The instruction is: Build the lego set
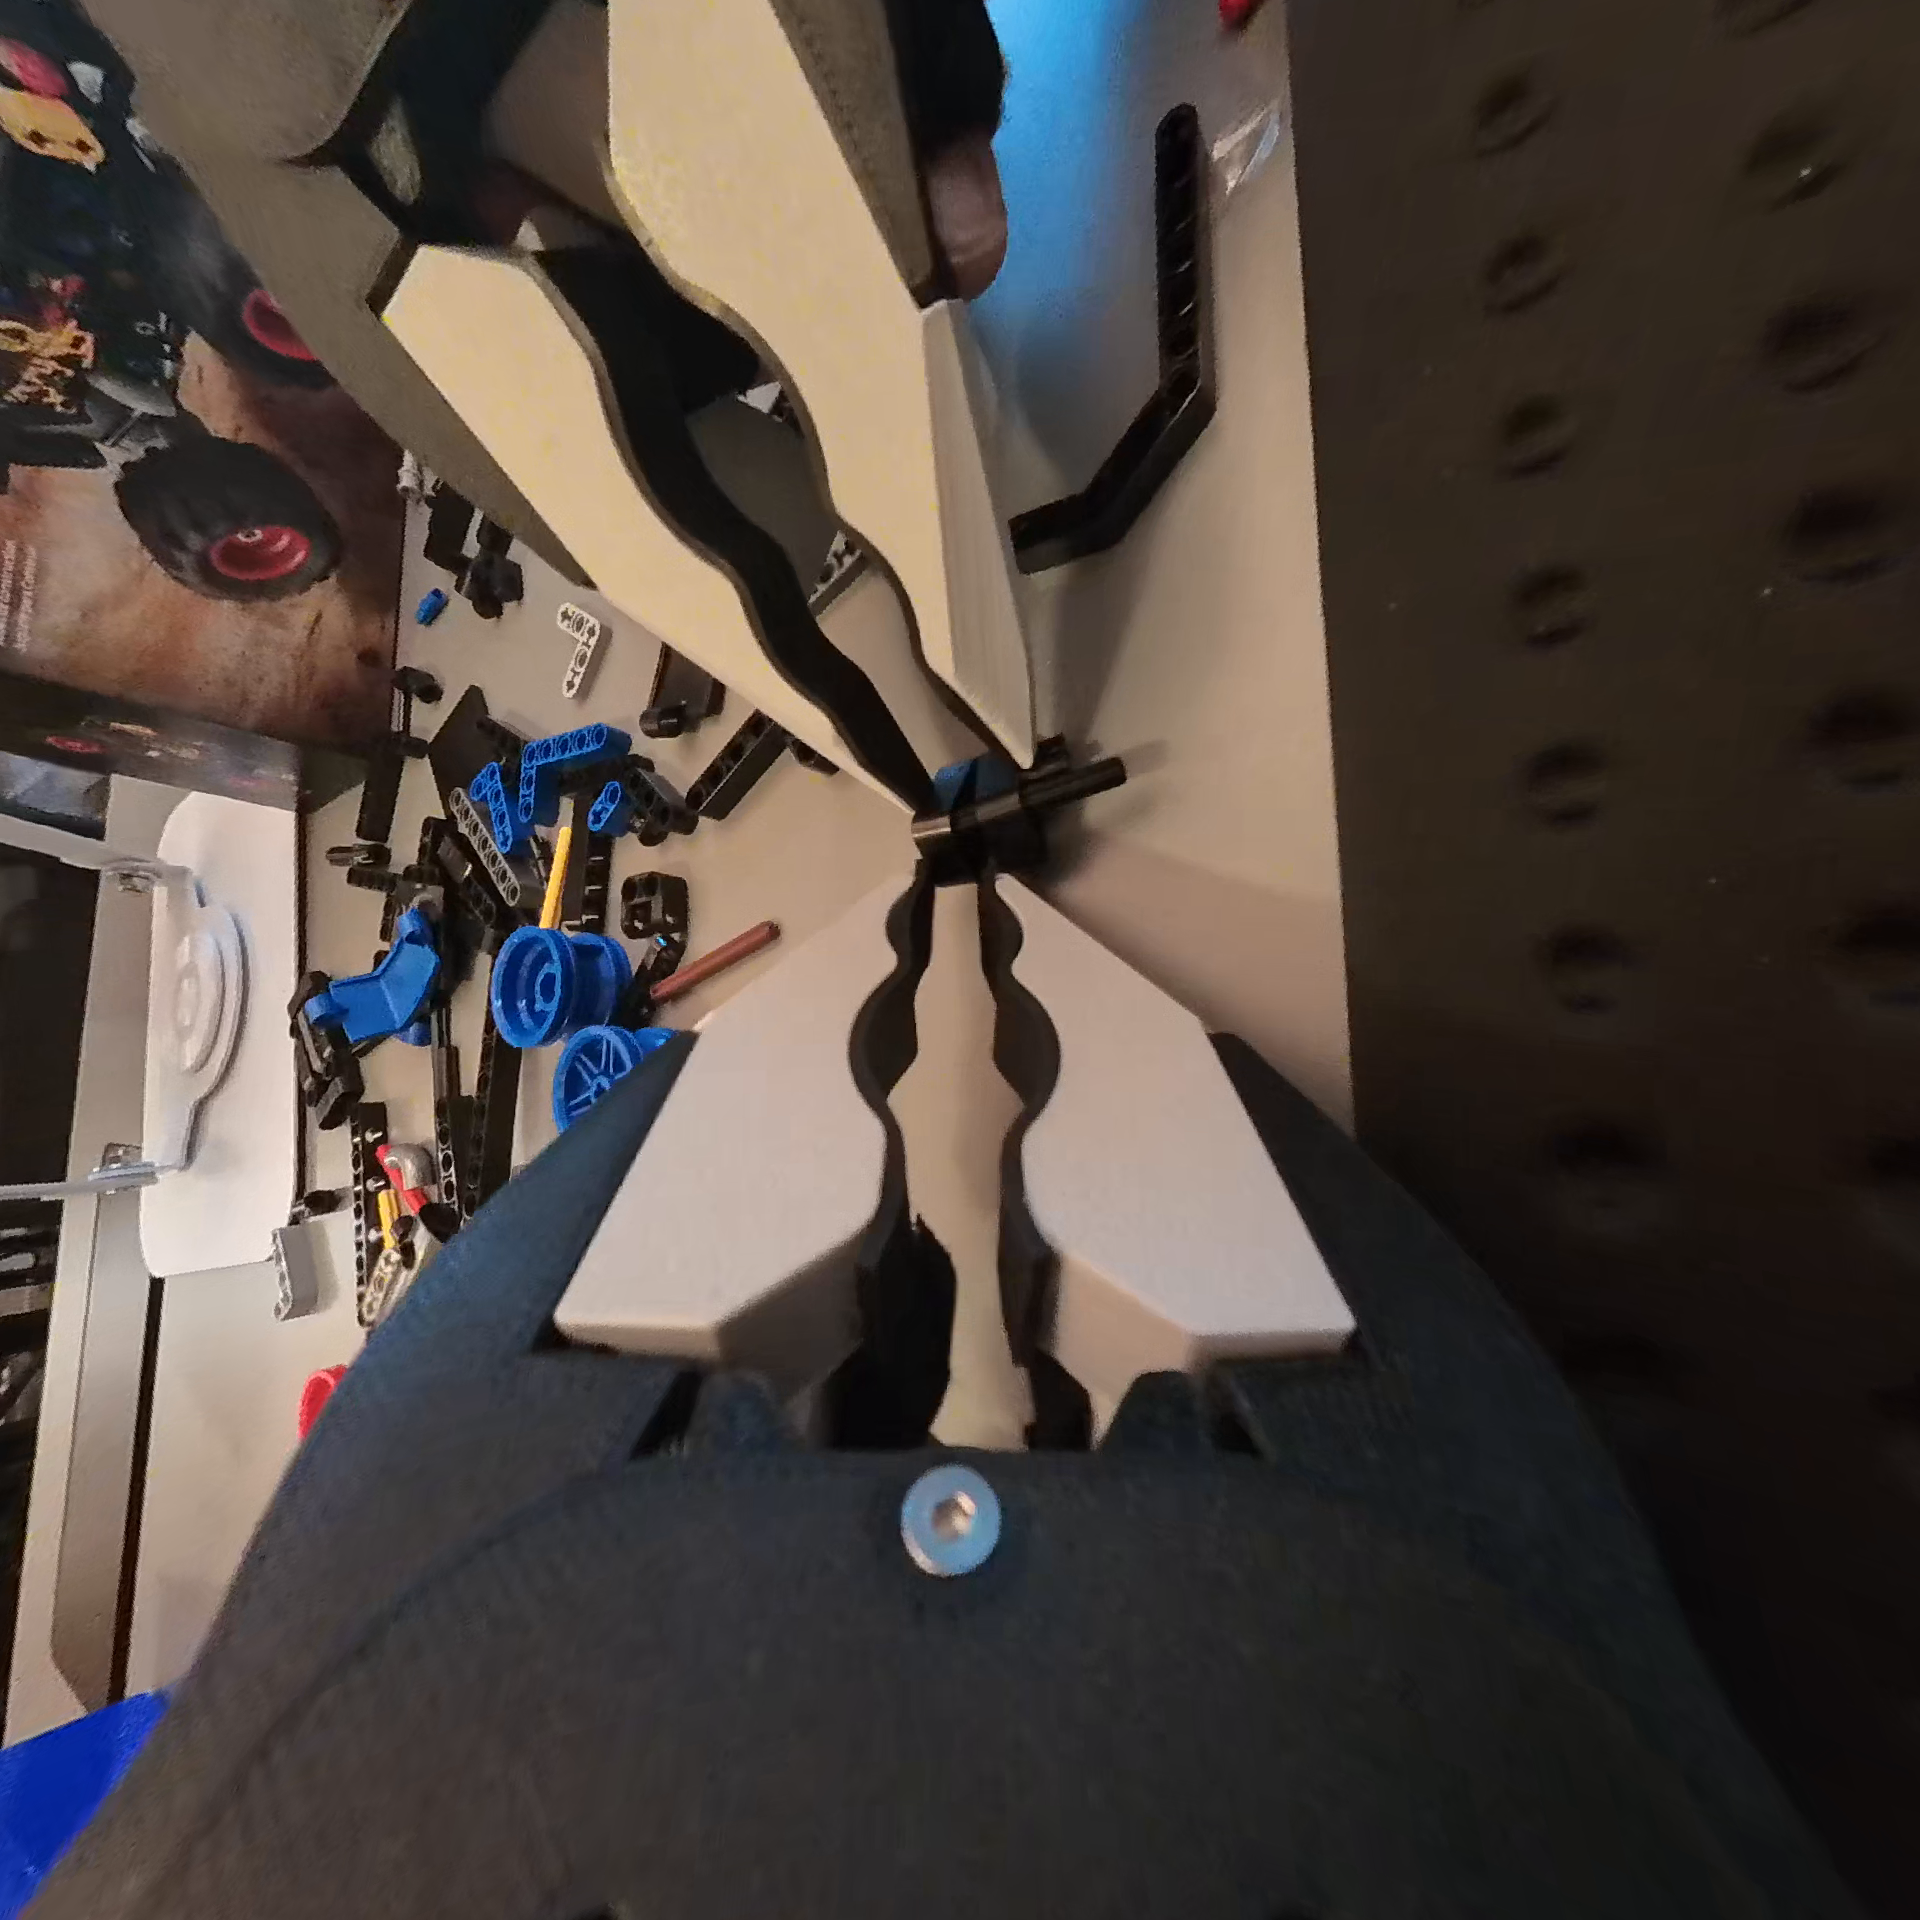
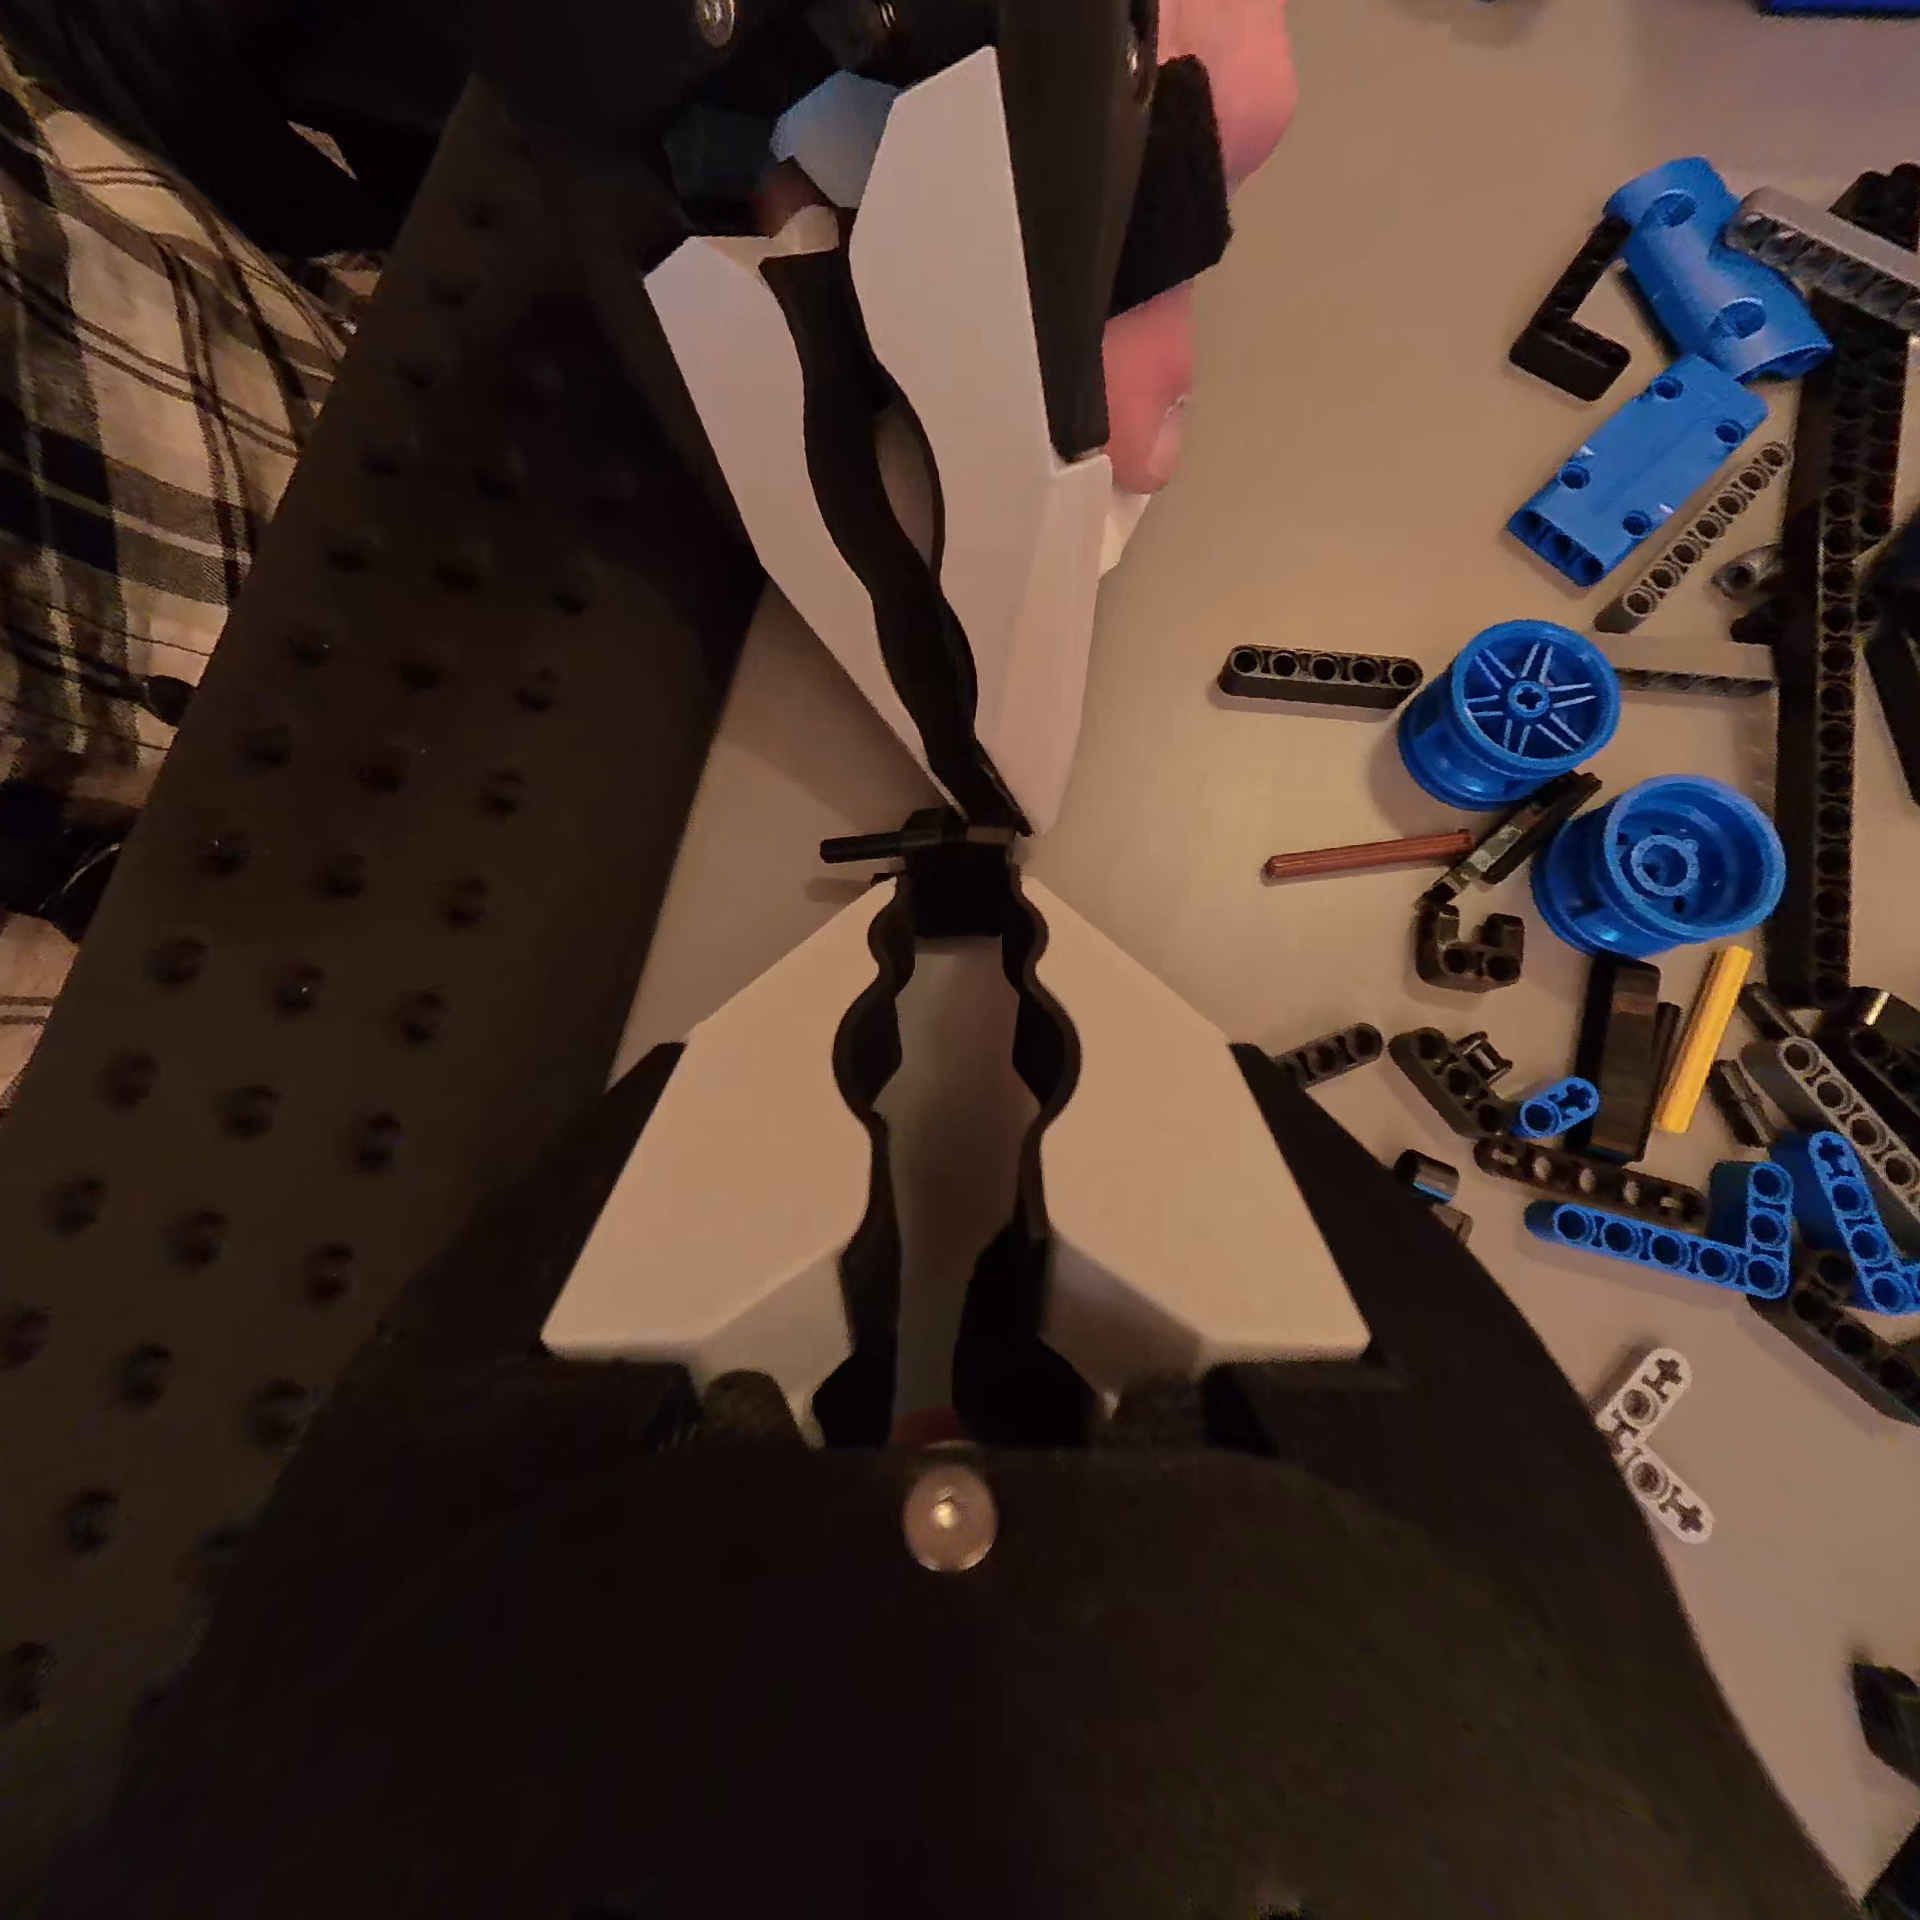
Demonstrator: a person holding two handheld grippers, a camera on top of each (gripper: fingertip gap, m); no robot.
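My two grippers meet tip to tip just above the pale table. In the left wrist view my left gripper (image 1: 961,878) is shut on the near end of a small black pin (image 1: 1086,779). The right gripper reaches in from the upper left, its tips on a black connector (image 1: 1023,821) with a blue part (image 1: 966,779) on that pin. In the right wrist view my right gripper (image 2: 961,920) is shut on the black connector (image 2: 956,888). The pin (image 2: 857,847) sticks out to the left, and the left gripper (image 2: 1003,821) pinches its other end from above.
Loose black and blue beams and two blue wheel hubs (image 1: 556,982) (image 2: 1507,712) lie in a pile beside the grippers. A black bent beam (image 1: 1174,343) lies beyond them. The set's box (image 1: 156,416) stands at the far left. A dark dimpled board (image 1: 1610,727) (image 2: 364,831) borders the table. Left and right tips are no more than a few centimetres apart.
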